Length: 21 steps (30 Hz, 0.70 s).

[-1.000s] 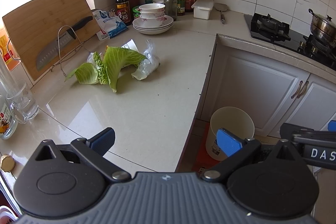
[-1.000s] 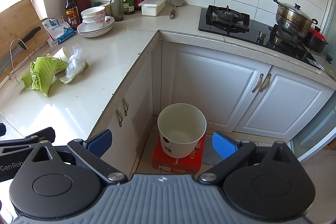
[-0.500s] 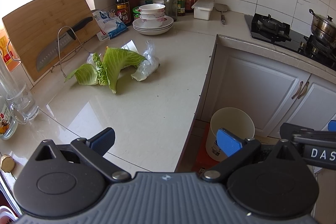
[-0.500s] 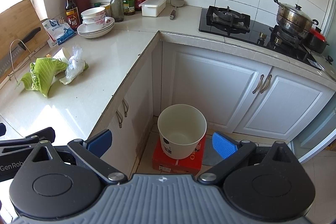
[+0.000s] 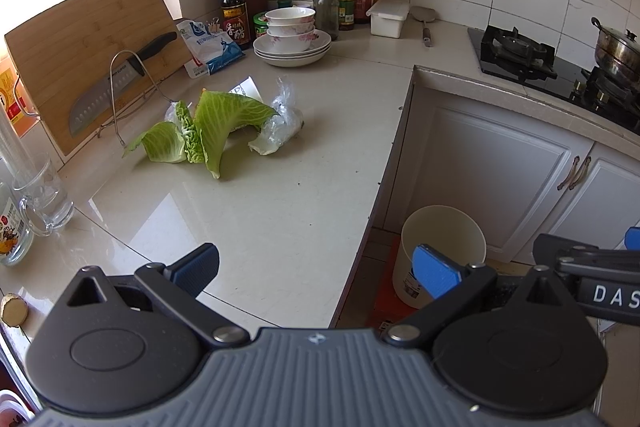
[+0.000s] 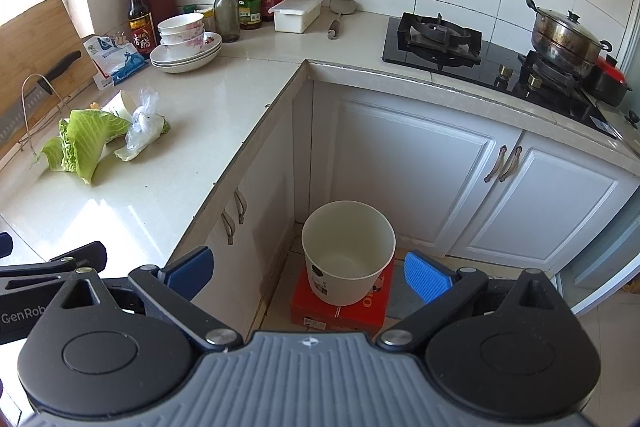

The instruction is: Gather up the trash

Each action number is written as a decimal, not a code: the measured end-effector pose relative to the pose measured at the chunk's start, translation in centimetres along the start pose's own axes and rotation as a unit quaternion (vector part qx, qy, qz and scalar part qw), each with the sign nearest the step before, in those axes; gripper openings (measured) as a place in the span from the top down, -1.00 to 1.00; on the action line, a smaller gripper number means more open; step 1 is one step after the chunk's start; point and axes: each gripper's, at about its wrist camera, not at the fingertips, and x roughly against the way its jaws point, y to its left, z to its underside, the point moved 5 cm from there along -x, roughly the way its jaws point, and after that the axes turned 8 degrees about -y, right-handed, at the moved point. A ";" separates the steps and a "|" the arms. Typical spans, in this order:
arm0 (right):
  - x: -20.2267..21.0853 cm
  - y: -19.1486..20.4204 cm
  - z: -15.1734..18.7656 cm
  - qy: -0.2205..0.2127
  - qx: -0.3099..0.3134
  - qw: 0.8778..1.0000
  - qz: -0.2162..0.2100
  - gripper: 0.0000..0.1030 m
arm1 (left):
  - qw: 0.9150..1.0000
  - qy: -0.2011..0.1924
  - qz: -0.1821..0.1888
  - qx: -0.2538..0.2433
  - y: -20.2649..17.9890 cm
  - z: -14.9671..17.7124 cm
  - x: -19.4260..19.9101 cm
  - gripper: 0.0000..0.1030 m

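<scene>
Two grippers, left gripper [image 5: 316, 269] and right gripper [image 6: 308, 267], jaws spread wide, empty. Cabbage leaves [image 5: 200, 135] and crumpled plastic bag [image 5: 280, 121] on countertop [image 5: 280, 219]. White bucket [image 6: 348, 251] on red box [image 6: 340, 311], floor corner.

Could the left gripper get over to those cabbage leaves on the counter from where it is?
Probably yes. The left gripper is open and empty, and the countertop between it and the cabbage leaves is bare. A crumpled plastic bag touches their right side.
</scene>
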 end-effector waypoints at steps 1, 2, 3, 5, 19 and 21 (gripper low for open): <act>0.0 0.0 -0.1 -0.002 0.002 1.000 -0.002 -1.00 | 1.000 -0.002 -0.001 0.000 0.0 0.0 0.0 -0.99; 0.1 0.0 -0.1 -0.005 0.004 1.000 -0.004 -1.00 | 1.000 -0.004 -0.001 0.001 0.0 -0.1 0.0 -0.99; 0.1 -0.1 -0.1 -0.008 0.006 1.000 -0.007 -1.00 | 1.000 -0.007 -0.002 0.003 0.0 -0.3 0.0 -0.99; 0.1 -0.2 -0.4 -0.016 0.012 1.000 -0.018 -1.00 | 1.000 -0.014 -0.006 0.009 0.0 -0.6 -0.1 -0.99; -0.7 -1.6 -3.9 -0.109 0.108 0.976 -0.152 -1.00 | 0.998 -0.024 -0.043 0.040 -1.9 -1.5 -0.9 -0.99; -0.8 -2.1 -4.4 -0.126 0.120 0.970 -0.169 -1.00 | 0.997 -0.033 -0.053 0.042 -2.3 -1.6 -1.0 -0.99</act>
